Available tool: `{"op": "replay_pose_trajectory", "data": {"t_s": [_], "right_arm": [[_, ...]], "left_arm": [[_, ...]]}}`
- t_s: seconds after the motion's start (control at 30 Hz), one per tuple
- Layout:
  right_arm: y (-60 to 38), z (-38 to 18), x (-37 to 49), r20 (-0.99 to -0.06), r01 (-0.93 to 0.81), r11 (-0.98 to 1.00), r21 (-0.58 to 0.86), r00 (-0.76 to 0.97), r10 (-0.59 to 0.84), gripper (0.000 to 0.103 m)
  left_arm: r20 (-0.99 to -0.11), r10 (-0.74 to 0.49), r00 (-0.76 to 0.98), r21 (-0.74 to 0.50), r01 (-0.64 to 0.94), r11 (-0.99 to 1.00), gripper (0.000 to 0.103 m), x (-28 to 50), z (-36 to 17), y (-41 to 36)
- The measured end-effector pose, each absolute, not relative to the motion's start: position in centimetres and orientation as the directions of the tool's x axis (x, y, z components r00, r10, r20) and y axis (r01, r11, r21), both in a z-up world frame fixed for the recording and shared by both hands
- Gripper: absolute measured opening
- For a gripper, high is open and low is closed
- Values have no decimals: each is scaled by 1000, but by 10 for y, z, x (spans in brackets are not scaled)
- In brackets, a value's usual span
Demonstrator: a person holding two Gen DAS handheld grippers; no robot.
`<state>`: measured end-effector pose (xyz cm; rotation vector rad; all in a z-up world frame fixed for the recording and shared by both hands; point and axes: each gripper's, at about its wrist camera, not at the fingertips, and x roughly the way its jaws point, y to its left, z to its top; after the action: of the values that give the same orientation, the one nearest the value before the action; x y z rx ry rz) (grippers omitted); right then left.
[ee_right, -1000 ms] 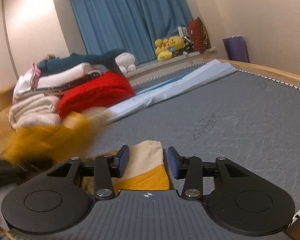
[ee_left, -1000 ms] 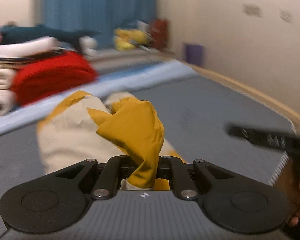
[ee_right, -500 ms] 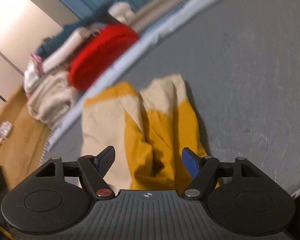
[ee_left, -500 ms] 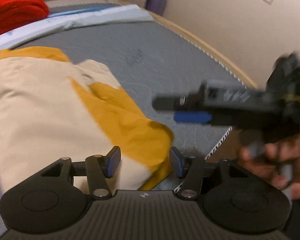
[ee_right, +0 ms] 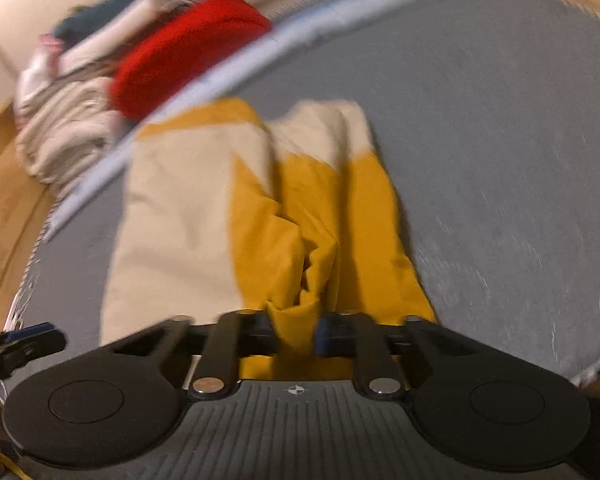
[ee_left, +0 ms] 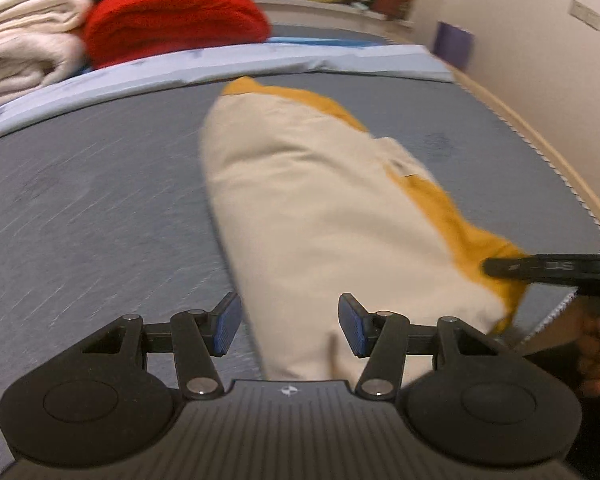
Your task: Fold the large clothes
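Garment [ee_left: 320,216], cream with mustard-yellow panels, lies lengthwise on the grey bed [ee_left: 92,208], its near end at the bed's near edge and its far end just short of the pale blue sheet [ee_left: 300,62] that runs across the bed. Wide bare grey surface lies on both sides of it, more on the side towards the wall. Beyond the sheet, at the bed's far end, sit a red folded blanket [ee_left: 172,16] and a stack of cream towels [ee_left: 24,36], well apart from the garment. The bed's wooden rim curves along the wall side.

The left claw [ee_left: 290,330] hovers over the cream near end with its blue pads apart; cloth shows between them, but they do not press on it. The right claw [ee_right: 296,334] is closing and already pinches a bunched fold of the yellow cloth at the near edge; the left wrist view shows it [ee_left: 548,266] at the garment's yellow corner.
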<state>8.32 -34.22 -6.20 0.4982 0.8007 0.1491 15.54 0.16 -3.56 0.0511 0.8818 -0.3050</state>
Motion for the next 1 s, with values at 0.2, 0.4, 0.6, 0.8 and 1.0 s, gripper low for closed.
{"op": "replay_pose_trajectory", "data": {"t_s": [0.2, 0.4, 0.6, 0.8, 1.0], "right_arm": [[-346, 6, 26, -270, -216, 862, 458, 890, 366, 8], [-373, -31, 37, -539, 20, 938, 345, 823, 180, 7], [-381, -82, 66, -746, 104, 941, 321, 640, 184, 8], [-373, -85, 73, -768, 113, 955, 275, 624, 147, 7], [-366, -86, 73, -810, 117, 966, 229, 574, 122, 7]], "left_arm": [[-772, -244, 587, -127, 233, 964, 60, 156, -33, 3], [-790, -273, 549, -119, 300, 947, 61, 160, -39, -18], [-881, -155, 447, 14, 352, 936, 66, 164, -75, -42], [-896, -182, 405, -21, 371, 928, 66, 169, -82, -43], [-915, -157, 372, -14, 361, 932, 68, 173, -92, -43]]}}
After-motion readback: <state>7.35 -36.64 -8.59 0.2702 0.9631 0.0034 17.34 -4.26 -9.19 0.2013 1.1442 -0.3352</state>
